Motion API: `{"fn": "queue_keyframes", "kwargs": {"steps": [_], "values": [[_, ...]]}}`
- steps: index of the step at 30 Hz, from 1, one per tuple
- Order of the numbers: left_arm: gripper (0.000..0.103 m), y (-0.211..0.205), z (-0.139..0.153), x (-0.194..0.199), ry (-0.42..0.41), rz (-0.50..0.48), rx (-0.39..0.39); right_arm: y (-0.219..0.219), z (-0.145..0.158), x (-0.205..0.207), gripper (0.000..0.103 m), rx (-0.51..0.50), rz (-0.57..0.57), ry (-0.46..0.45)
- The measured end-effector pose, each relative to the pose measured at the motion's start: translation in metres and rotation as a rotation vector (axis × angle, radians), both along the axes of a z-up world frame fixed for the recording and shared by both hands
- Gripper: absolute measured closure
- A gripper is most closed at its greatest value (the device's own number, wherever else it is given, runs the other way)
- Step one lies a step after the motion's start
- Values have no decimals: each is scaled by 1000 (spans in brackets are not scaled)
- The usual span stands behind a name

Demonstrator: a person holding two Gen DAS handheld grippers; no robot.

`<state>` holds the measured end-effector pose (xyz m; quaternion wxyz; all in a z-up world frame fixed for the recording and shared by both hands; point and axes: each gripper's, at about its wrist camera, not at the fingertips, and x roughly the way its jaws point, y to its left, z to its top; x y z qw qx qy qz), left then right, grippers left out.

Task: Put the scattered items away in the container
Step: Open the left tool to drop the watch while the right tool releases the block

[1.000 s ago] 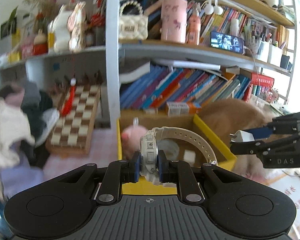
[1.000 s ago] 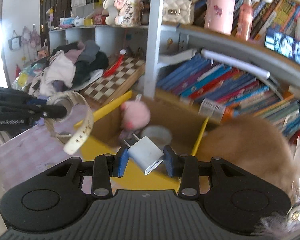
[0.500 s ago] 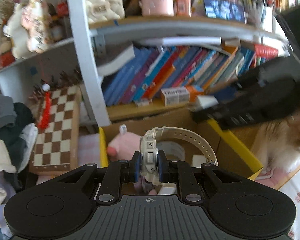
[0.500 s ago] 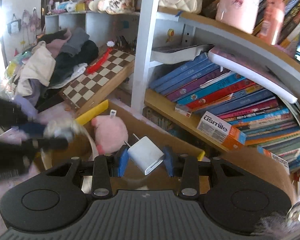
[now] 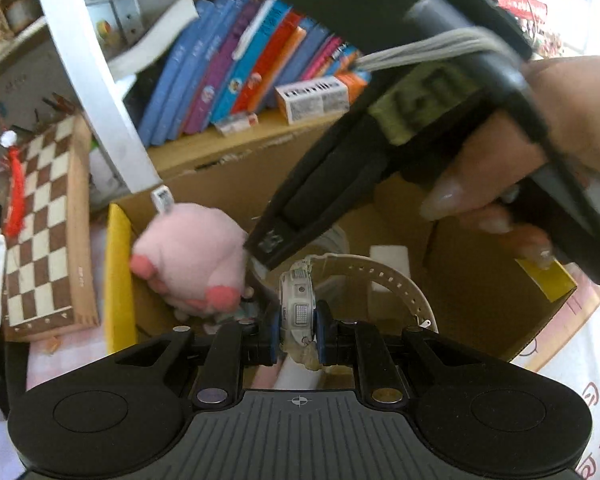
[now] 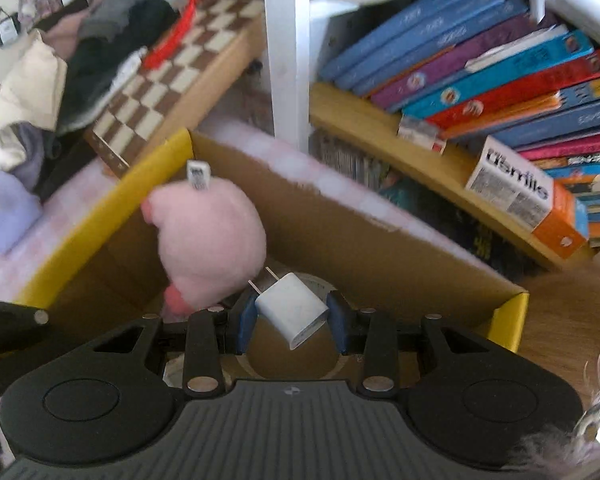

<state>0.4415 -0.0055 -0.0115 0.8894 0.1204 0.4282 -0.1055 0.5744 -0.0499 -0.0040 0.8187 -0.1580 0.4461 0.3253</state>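
Note:
My left gripper (image 5: pixel 297 326) is shut on a white wristwatch (image 5: pixel 298 308), held over the open cardboard box with yellow flaps (image 5: pixel 118 280). My right gripper (image 6: pixel 291 322) is shut on a white plug charger (image 6: pixel 292 310), held over the same box (image 6: pixel 380 240). A pink plush toy (image 5: pixel 192 256) lies in the box's left part and also shows in the right wrist view (image 6: pixel 210 236). The right gripper's body and the hand holding it (image 5: pixel 440 128) cross above the box in the left wrist view. A white block (image 5: pixel 390 258) and a roll of tape lie inside.
A bookshelf with leaning books (image 6: pixel 480 52) stands right behind the box, with a white upright post (image 6: pixel 286 48). A chessboard (image 5: pixel 46 224) lies left of the box, and a pile of clothes (image 6: pixel 60 64) is further left. An orange-and-white carton (image 6: pixel 524 192) sits on the shelf.
Both grippers have moved forward and down over the box, keeping hold of the watch and the charger. The right gripper now crosses close in front of the left camera.

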Motion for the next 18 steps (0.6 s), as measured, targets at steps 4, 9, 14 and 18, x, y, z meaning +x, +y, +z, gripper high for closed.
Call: {"fn": "queue_keyframes", "kwargs": {"steps": [4, 9, 14, 18], "values": [[87, -6, -7, 2, 31, -19, -4, 4, -13, 7, 67, -23, 6, 26], [87, -8, -9, 4, 45, -22, -8, 7, -26, 10, 67, -43, 7, 44], [82, -9, -8, 1, 37, -2, -13, 8, -30, 11, 64, -39, -4, 48], [61, -9, 1, -8, 13, 2, -27, 3, -19, 7, 44, 0, -6, 29]]}}
